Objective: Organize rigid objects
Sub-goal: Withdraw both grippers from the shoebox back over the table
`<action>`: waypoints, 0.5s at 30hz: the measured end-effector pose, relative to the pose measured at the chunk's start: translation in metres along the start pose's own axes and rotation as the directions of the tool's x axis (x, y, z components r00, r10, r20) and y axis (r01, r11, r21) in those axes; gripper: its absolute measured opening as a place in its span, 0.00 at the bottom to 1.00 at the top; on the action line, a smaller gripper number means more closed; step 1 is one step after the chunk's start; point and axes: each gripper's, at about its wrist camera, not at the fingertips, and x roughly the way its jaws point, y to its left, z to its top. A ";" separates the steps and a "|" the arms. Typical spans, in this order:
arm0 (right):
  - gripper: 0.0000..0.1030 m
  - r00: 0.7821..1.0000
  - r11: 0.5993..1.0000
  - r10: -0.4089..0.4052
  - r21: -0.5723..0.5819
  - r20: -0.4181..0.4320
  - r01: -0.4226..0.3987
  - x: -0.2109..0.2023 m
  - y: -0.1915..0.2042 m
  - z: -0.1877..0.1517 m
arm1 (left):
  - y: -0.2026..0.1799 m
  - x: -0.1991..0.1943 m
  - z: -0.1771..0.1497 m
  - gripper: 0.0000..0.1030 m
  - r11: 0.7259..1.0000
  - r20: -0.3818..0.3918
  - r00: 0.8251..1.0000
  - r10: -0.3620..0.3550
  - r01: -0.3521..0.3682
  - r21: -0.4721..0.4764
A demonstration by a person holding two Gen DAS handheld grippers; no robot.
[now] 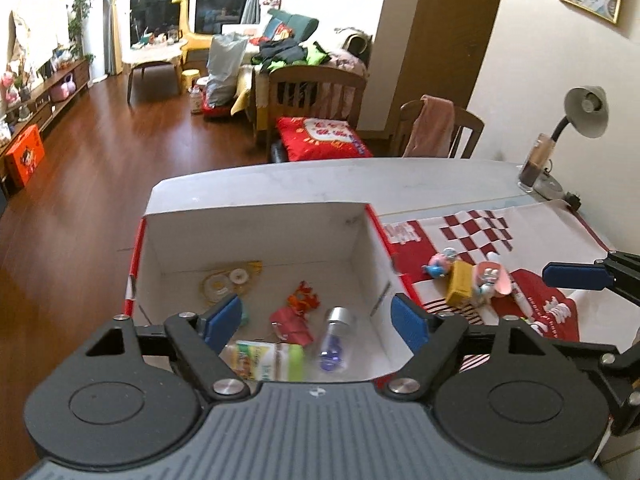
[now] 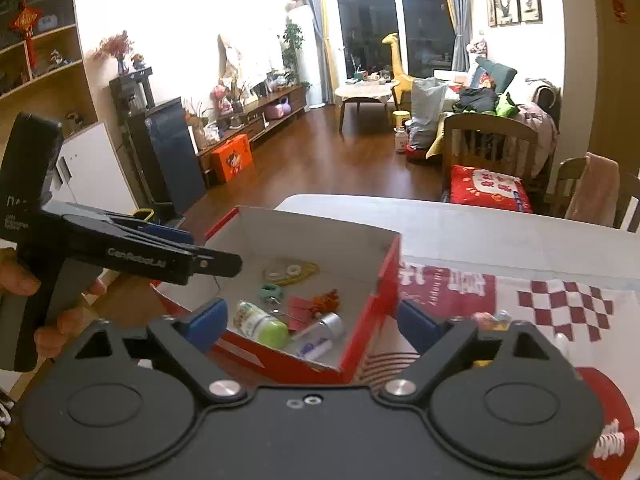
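A red box (image 1: 256, 210) with white inner walls stands open on the table. In it lie a jar with a green cap (image 1: 264, 362), a clear bottle with a silver cap (image 1: 336, 340), tape rolls (image 1: 224, 282) and a red-orange ornament (image 1: 304, 300). My left gripper (image 1: 316, 320) hovers open over the box with nothing between its pads. My right gripper (image 2: 312, 324) is open and bare above the box's near wall (image 2: 388, 272). On the cloth to the right of the box lie a yellow block (image 1: 460, 284) and small pink toys (image 1: 492, 278).
A red-and-white checked cloth (image 1: 480, 228) covers the right part of the white table (image 1: 360, 178). A desk lamp (image 1: 584, 114) and a glass (image 1: 534, 164) stand at the far right corner. Wooden chairs (image 1: 316, 92) are behind the table. A hand (image 2: 60, 324) holds the left gripper.
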 end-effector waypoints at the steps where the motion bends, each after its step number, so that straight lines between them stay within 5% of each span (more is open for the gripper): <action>1: 0.96 1.000 1.000 0.001 0.003 0.006 -0.001 -0.004 -0.005 -0.002 | -0.007 -0.001 -0.001 0.80 1.000 0.005 1.000 0.005 -0.005 0.006; 15: 1.00 0.999 0.999 -0.038 0.022 0.011 0.038 -0.040 -0.099 -0.046 | -0.099 0.022 -0.016 0.80 0.999 0.070 0.997 0.014 -0.017 0.033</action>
